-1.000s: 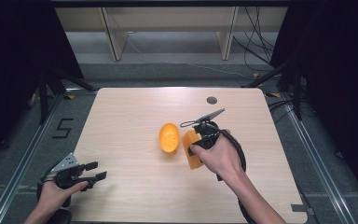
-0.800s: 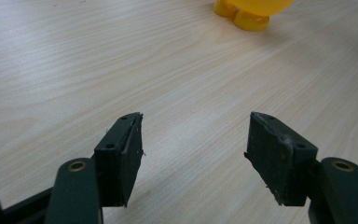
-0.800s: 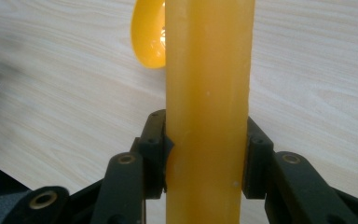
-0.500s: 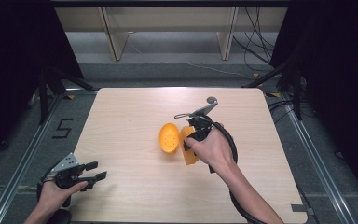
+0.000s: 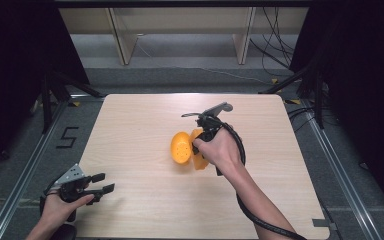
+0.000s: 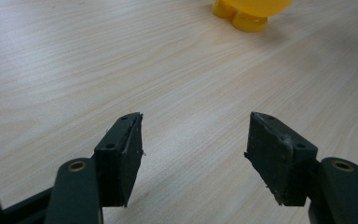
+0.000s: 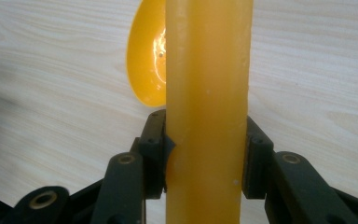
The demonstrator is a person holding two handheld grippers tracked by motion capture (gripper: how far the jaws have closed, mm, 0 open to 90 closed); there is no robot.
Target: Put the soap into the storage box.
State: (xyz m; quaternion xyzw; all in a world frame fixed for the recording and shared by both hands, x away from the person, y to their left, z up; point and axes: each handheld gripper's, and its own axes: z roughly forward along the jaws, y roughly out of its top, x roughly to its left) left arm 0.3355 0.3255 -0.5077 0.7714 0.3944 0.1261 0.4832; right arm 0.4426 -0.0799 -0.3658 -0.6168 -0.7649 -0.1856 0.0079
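My right hand-held gripper is clamped on the orange scoop's handle mid-worktop; I'd grip squarely, move slowly. Left hand-held gripper rests apart, empty.

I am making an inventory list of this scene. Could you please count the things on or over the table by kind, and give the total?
Yellow plastic object, clamped by the right hand-held gripper: 1
Hand-held grippers, the left open and empty: 2
Table: 1
Total: 4
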